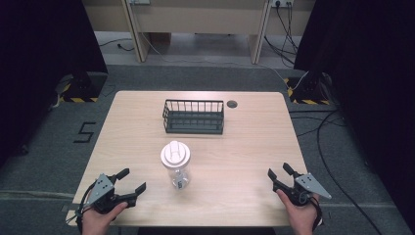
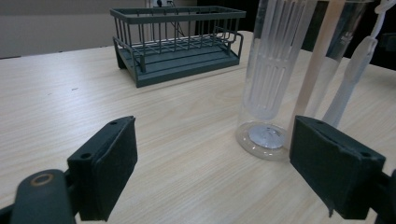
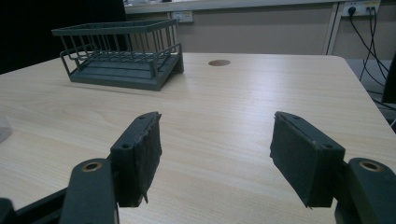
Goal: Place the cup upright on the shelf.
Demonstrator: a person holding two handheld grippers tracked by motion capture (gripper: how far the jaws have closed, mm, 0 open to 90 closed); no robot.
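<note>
While upright, the bottle (image 1: 175,164) points lid-up.

One pale wooden surface (image 1: 254,147) carries the things. On it stands one clear plastic shaker bottle with a white lid (image 1: 175,164), and behind that one dark grey wire basket with a slatted floor (image 1: 194,116). One small round dark hole (image 1: 232,104) is set into the surface near its far edge. Two hand-held grippers are in use: one left hand-held gripper (image 1: 132,184) and one right hand-held gripper (image 1: 278,171), each with two black jaws standing apart and one grey three-cornered plate on top. Two hands hold them, one apiece. On the grey floor to the left is one black painted numeral 5 (image 1: 84,132).
</note>
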